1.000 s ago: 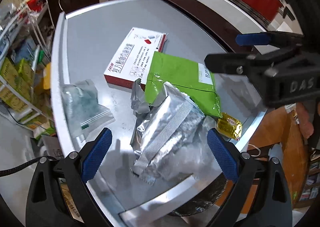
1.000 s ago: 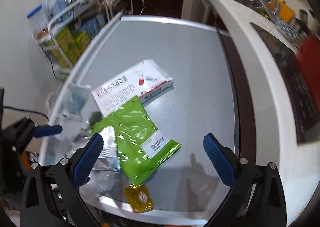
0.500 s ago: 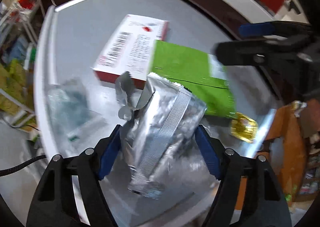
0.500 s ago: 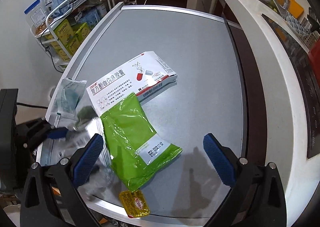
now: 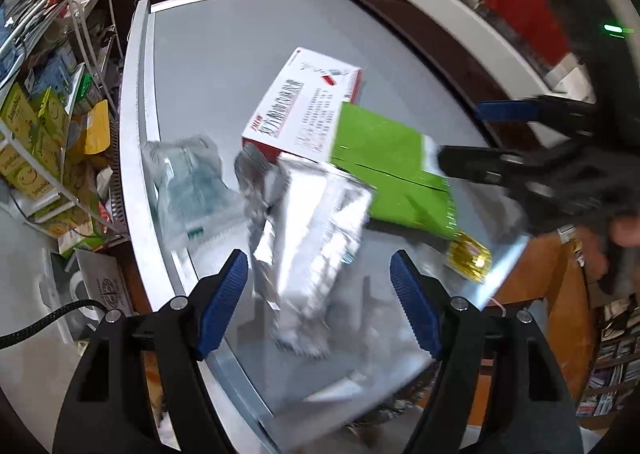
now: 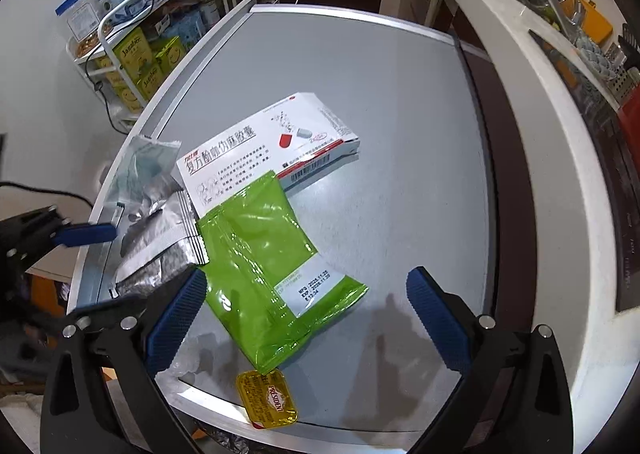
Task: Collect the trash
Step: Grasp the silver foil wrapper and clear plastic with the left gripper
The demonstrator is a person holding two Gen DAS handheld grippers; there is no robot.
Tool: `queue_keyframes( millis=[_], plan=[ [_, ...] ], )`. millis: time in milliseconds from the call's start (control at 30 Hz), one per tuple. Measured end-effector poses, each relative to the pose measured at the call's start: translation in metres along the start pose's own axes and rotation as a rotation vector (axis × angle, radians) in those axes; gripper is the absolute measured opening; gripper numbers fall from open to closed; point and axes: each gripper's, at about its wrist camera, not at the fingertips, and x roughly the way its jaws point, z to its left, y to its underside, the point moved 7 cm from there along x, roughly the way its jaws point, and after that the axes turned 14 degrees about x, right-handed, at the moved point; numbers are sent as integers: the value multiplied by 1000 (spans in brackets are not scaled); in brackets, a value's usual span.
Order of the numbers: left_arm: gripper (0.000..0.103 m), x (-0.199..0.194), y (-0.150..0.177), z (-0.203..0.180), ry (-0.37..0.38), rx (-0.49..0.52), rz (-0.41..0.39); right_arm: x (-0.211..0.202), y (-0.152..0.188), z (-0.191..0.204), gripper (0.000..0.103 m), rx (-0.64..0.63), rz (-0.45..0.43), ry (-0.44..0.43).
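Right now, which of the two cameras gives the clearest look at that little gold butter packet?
The right wrist view. There the gold butter packet lies sharp at the table's near edge, just below the green pouch, and its printed lid can be read. In the left wrist view the packet is small, blurred and far off to the side.

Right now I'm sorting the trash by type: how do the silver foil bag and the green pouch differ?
The silver foil bag is crumpled and puffed; the green pouch lies flat and smooth. The foil bag sits at the table's edge between the left hand-held gripper's fingers; the green pouch rests partly on the white medicine box. The pouch bears a date label. Both are shiny packaging.
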Motion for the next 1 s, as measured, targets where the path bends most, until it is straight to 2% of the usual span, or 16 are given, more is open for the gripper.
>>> queue_keyframes(
  millis=[67,133,233,533,600,667,733,1000],
  plan=[
    [74,-9,5,-16,9,20,-11,5,-1,5,92,-33,19,-6],
    [74,-9,7,-38,30,52,-5,10,-2,11,91,-70,25,5],
    [74,-5,14,-54,75,49,13,15,-1,18,92,-127,39,12],
    [74,31,20,-59,48,-16,45,31,3,30,92,-221,81,29],
    [66,37,20,-56,59,-31,46,35,5,32,92,-229,94,11],
    [52,43,19,-52,65,-31,49,37,8,33,92,-240,103,0],
    [43,43,19,-50,65,-29,47,42,8,35,92,-255,115,0],
    [40,31,20,-32,79,-89,27,47,8,42,92,-298,152,-37]
  ],
)
